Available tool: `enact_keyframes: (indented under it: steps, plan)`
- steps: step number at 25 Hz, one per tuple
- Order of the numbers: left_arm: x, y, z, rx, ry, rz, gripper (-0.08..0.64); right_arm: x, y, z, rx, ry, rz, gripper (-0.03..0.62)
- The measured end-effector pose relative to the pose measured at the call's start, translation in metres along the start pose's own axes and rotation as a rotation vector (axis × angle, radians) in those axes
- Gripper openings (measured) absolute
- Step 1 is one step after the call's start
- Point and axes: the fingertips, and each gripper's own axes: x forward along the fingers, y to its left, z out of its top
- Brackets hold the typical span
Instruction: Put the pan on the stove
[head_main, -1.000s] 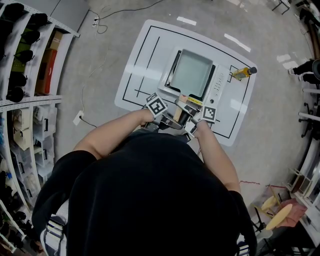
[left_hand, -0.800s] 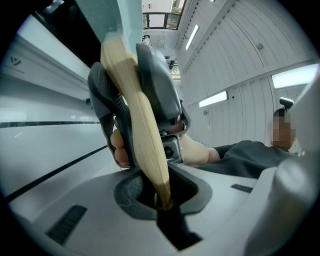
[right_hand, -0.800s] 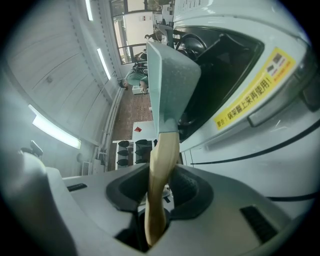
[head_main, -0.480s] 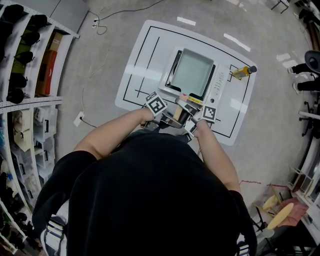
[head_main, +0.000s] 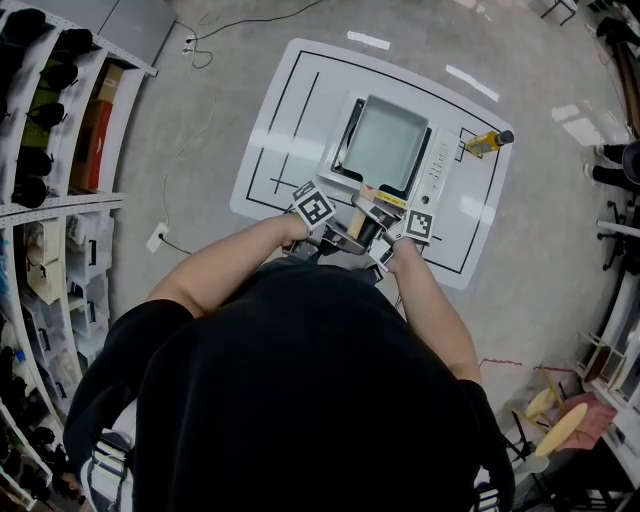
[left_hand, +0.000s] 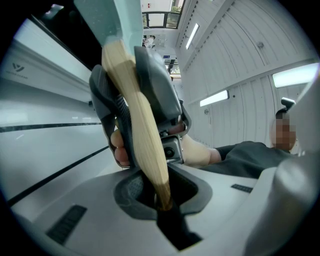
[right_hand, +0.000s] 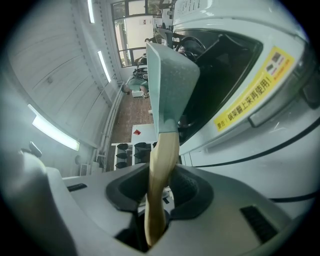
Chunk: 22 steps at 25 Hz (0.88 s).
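A: Where is the pan (head_main: 385, 140) seen?
B: It is seen over the stove (head_main: 437, 172) on the white table (head_main: 275, 130); whether it touches the stove cannot be told.
A: How is it held?
B: Its wooden handle (left_hand: 142, 130) is clamped twice. The left gripper (left_hand: 162, 195) is almost closed on its tip, and the right gripper (right_hand: 155, 210) is pressed onto it slightly wider.

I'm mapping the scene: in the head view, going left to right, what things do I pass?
Storage shelves → pan → stove's control panel → yellow bottle.
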Motion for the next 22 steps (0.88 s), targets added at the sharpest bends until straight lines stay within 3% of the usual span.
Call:
enact_keyframes:
  steps: [16,22]
  plan:
    - [-0.004,-0.012,0.007,-0.004,-0.023,-0.038,0.064,0.002,0.005,0.004,-0.007,-0.032,0.020,0.133]
    - [-0.008,-0.012,0.007,0.002,-0.022,-0.029,0.067,0.006,0.009,0.006,-0.009,-0.043,0.028,0.170]
